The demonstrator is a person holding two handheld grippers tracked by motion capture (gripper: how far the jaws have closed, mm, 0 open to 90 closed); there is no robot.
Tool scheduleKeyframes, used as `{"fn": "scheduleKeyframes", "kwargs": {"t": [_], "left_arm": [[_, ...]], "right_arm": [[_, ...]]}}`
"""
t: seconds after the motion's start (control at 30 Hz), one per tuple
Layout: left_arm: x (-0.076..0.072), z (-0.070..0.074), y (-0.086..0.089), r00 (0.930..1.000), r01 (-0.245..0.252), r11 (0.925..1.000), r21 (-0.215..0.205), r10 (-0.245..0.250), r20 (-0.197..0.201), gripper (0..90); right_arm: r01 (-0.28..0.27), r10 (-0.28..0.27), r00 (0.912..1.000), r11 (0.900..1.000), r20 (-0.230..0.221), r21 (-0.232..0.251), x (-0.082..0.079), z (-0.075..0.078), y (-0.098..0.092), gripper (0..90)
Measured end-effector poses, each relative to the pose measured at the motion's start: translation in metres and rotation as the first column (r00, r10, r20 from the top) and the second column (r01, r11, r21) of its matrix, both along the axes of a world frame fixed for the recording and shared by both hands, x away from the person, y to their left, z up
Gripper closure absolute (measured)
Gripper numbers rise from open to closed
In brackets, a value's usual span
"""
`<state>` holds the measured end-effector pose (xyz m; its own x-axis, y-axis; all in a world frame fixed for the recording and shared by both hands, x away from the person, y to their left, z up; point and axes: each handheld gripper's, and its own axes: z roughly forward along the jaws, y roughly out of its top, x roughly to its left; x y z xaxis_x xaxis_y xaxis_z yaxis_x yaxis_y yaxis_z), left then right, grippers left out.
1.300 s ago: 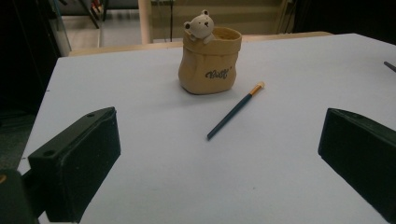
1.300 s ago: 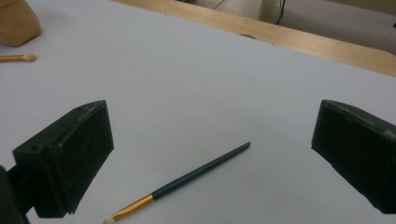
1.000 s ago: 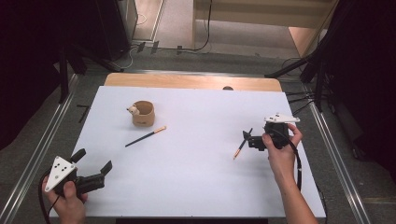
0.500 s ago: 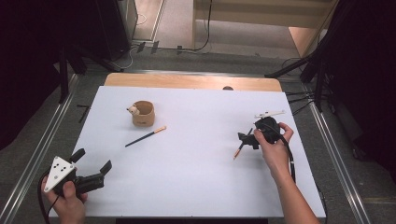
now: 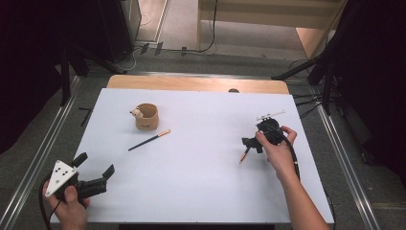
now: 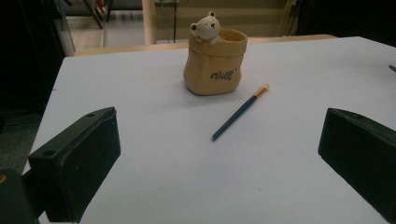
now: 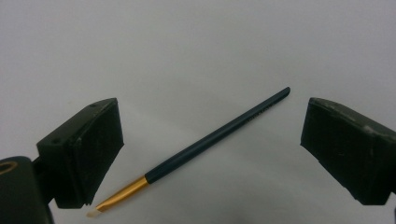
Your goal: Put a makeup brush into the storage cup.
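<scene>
- Left gripper [image 5: 95, 176] sat at the near left corner of the table [image 5: 201, 201], held by the left hand [image 5: 67, 203]. Jaws stood wide apart, nothing between them, hovering level just over the white surface.
- Grey three-cornered plate topped the left gripper, cable trailing back off the near edge.
- In the left gripper view the open jaws [image 6: 219, 154] framed bare white tabletop [image 6: 154, 186], pointing toward the far middle.
- Right hand [image 5: 277, 153] was at right, mid-depth, tipping the right gripper [image 5: 250, 144] down at the table.
- Right gripper [image 7: 210, 154] jaws were apart and had just been closing a little; brush between them but pads not touching it.
- Right brush [image 7: 219, 133]: dark blue handle, gold collar, pale tip. Lay flat on the table, slanted, tip end close to the one jaw, handle end near the other.
- In the high view the same right brush [image 5: 244, 155] poked out on the near left side of the right gripper, lying on the white top.
- Second brush [image 5: 149, 140], same kind, lay flat left of centre, well apart from both grippers, pale tip pointing far right.
- Second brush [image 6: 240, 112] lay just near-right of the pot, not touching it.
- Tan pot [image 5: 146, 116] stood upright far left, small bear figure on its rim; inside could not be seen.
- Pot [image 6: 215, 63] carried dark lettering on its front.
- Bare wood strip ran along the table's far edge.
</scene>
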<state>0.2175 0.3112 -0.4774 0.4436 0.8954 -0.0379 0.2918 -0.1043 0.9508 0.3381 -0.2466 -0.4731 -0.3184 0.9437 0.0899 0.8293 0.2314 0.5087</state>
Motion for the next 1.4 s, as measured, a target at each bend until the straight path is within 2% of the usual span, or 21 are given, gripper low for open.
{"fn": "scheduleKeyframes", "kwargs": {"t": [0.3,0.37,0.47,0.6,0.77,0.8,0.9,1.0,1.13,1.17,1.33,1.37,1.4], "left_arm": [[0.0,0.0,-0.001,1.0,0.005,1.0,0.004,-0.005,-0.002,0.0],[0.0,0.0,-0.001,1.0,0.005,1.0,0.005,-0.005,-0.003,0.0],[0.0,0.0,-0.001,1.0,0.005,1.0,0.004,-0.005,-0.003,0.0],[0.0,0.0,-0.001,1.0,0.004,1.0,0.004,-0.004,-0.003,0.0],[0.0,0.001,-0.001,1.0,0.004,1.0,0.003,-0.004,-0.002,0.0],[0.0,0.0,-0.001,1.0,0.004,1.0,0.003,-0.004,-0.003,0.0],[0.0,0.0,-0.001,1.0,0.003,1.0,0.002,-0.003,-0.003,0.0],[0.0,0.001,-0.001,1.0,0.004,1.0,0.002,-0.004,-0.003,0.0],[0.0,0.0,-0.001,1.0,0.006,1.0,0.002,-0.006,-0.002,0.0],[0.0,0.0,-0.001,1.0,0.007,1.0,0.004,-0.006,-0.002,0.0],[0.0,0.0,-0.003,0.9999,0.01,0.9999,0.005,-0.01,-0.005,0.0],[0.0,0.0,-0.003,0.9999,0.011,0.9999,0.007,-0.011,-0.007,0.0],[0.0,0.0,-0.003,0.9999,0.012,0.9999,0.007,-0.012,-0.007,0.0]], "right_arm": [[-0.003,0.003,0.9972,1.0,-0.075,-0.009,0.005,-0.005,0.005,6.6],[-0.008,0.005,0.9955,1.0,-0.095,-0.03,0.006,-0.007,0.006,6.9],[0.016,-0.027,0.9927,0.996,-0.118,-0.093,0.01,-0.009,0.009,13.0],[0.021,-0.035,0.9904,0.995,-0.134,-0.098,0.011,-0.009,0.012,15.7],[0.018,-0.035,0.9815,0.995,-0.188,-0.095,0.012,-0.014,0.018,23.3],[0.018,-0.035,0.9815,0.995,-0.188,-0.095,0.012,-0.014,0.018,23.3],[0.007,-0.031,0.9776,0.993,-0.208,-0.116,0.012,-0.016,0.02,25.3],[0.036,-0.062,0.9747,0.992,-0.215,-0.124,0.012,-0.017,0.023,27.4],[0.08,-0.11,0.9702,0.986,-0.216,-0.144,0.013,-0.015,0.022,43.5],[0.08,-0.11,0.9702,0.986,-0.216,-0.144,0.013,-0.015,0.022,43.5],[0.124,-0.15,0.9644,0.984,-0.217,-0.13,0.014,-0.012,0.016,79.0],[0.13,-0.156,0.9627,0.984,-0.221,-0.124,0.014,-0.012,0.015,83.9],[0.136,-0.158,0.9633,0.984,-0.217,-0.115,0.014,-0.013,0.013,85.2]]}}
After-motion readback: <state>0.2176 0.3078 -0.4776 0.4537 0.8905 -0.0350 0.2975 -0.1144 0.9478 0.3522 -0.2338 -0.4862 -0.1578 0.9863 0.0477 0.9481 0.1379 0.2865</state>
